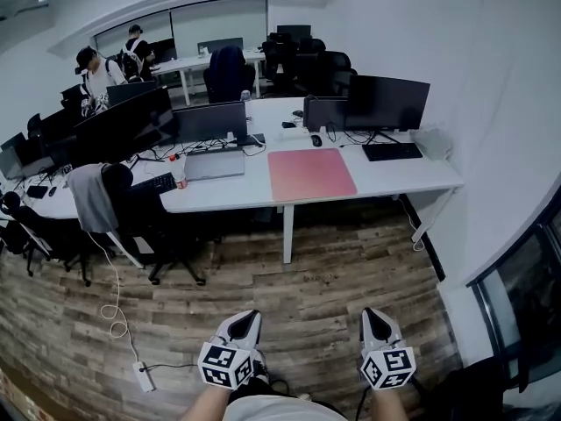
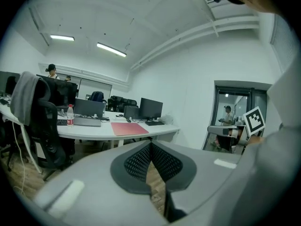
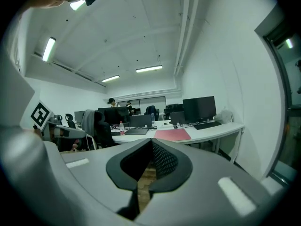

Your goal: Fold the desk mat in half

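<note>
While I stand well back from the white desk point(image 1: 394, 181), on the wooden floor point(image 1: 333, 279), the fold has not begun: the pink desk mat point(image 1: 311, 174) lies flat and fully spread on the desktop, between the laptop point(image 1: 213, 163) and the black keyboard point(image 1: 392, 151), with no edge lifted. My left gripper point(image 1: 250, 317) and right gripper point(image 1: 370, 315) hang low in front of me, far from the mat. Each has its jaws closed tip to tip with nothing between them. As I judge it, everything is left to do: walk up to the desk, open the jaws, take one edge of the mat, carry it over to the opposite edge and press it down.
</note>
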`<state>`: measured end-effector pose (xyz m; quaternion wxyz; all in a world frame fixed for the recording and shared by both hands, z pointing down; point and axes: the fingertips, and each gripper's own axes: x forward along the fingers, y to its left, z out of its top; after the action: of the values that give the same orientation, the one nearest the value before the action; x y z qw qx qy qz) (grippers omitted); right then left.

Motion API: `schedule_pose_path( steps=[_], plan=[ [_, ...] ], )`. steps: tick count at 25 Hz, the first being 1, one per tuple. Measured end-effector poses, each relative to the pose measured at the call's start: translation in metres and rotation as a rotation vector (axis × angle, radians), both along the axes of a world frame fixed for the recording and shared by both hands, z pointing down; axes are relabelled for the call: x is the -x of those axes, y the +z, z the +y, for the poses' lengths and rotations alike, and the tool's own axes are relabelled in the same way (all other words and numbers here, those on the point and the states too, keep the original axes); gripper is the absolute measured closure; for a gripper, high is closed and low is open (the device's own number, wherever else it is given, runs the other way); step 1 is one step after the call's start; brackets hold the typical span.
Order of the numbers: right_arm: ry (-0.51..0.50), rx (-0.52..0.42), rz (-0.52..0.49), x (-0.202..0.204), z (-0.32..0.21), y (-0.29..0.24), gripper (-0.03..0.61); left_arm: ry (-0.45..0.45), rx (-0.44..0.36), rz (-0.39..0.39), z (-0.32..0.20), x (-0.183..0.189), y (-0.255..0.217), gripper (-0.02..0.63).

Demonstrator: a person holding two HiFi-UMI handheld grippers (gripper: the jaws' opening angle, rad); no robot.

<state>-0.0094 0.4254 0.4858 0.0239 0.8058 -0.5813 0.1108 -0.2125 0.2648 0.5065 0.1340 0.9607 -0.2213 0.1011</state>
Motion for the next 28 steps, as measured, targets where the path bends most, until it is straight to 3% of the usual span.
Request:
schedule_pose_path(
  steps=[16, 28],
  plan=[
    [0.002, 0.043, 0.028, 0.001, -0.180, -0.004, 0.561, 0.065, 0.044, 0.074, -0.164, -0.015, 0.001, 0.611],
    [-0.096, 0.093, -0.022, -0.013, -0.282, 0.031, 0.561, -0.031, 0.063, 0.042, -0.252, -0.010, 0.019, 0.611]
  ],
)
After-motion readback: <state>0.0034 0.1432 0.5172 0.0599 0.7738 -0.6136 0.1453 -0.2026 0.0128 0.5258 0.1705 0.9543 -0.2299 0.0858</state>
